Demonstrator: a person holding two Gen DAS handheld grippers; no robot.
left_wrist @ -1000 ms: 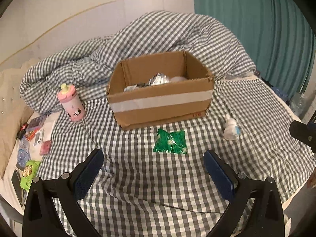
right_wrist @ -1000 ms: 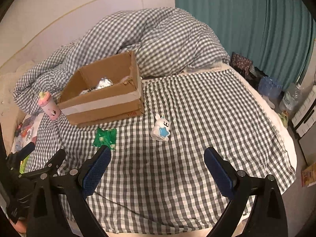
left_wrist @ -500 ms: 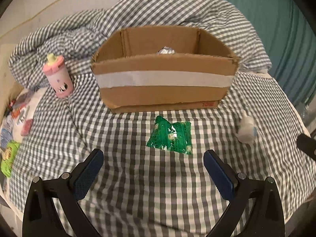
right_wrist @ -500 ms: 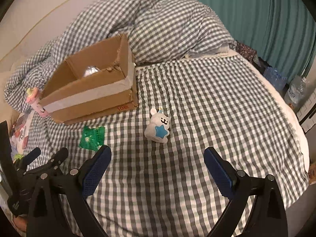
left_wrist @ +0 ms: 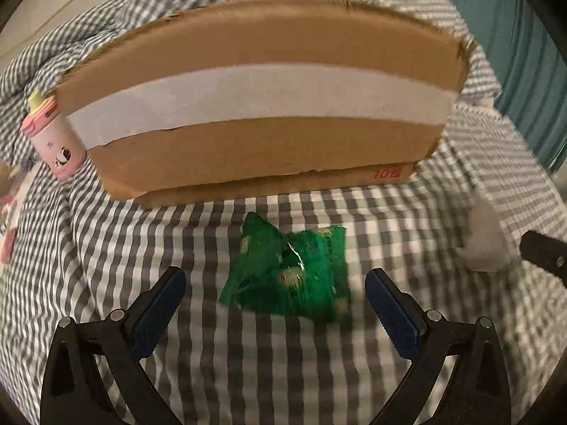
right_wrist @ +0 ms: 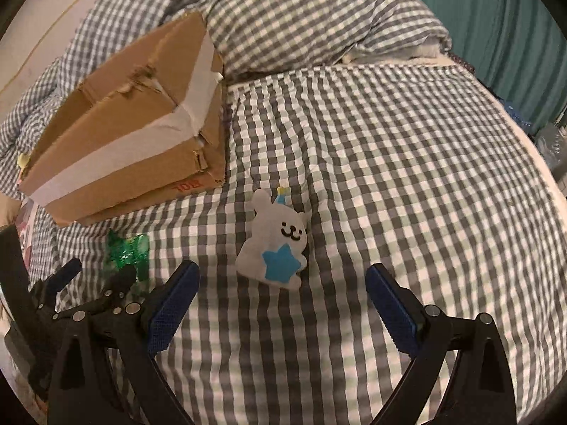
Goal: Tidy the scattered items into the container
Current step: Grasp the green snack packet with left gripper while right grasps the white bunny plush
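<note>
While both sets of jaws stand spread wide and hold nothing, the left gripper [left_wrist: 274,295] hangs low over a crinkled green packet [left_wrist: 288,272] that lies on the checked bed sheet [left_wrist: 106,248], its blue pads flanking the packet without touching it. Just beyond the packet stands the cardboard box [left_wrist: 255,163], a white tape band across its near wall; from this low angle its inside is hidden. A pink bottle [left_wrist: 53,138] with a pale cap stands upright at the box's left corner.

From the right wrist view, the right gripper [right_wrist: 283,292] hovers near a white plush bunny [right_wrist: 274,241] with a blue star on its front, lying flat on the sheet to the right of the box [right_wrist: 120,166]. The bunny sits just ahead of the 2 spread pads, apart from both. A heaped checked duvet [right_wrist: 301,21] rises behind the box, and teal curtains [right_wrist: 514,17] hang at the far right.
</note>
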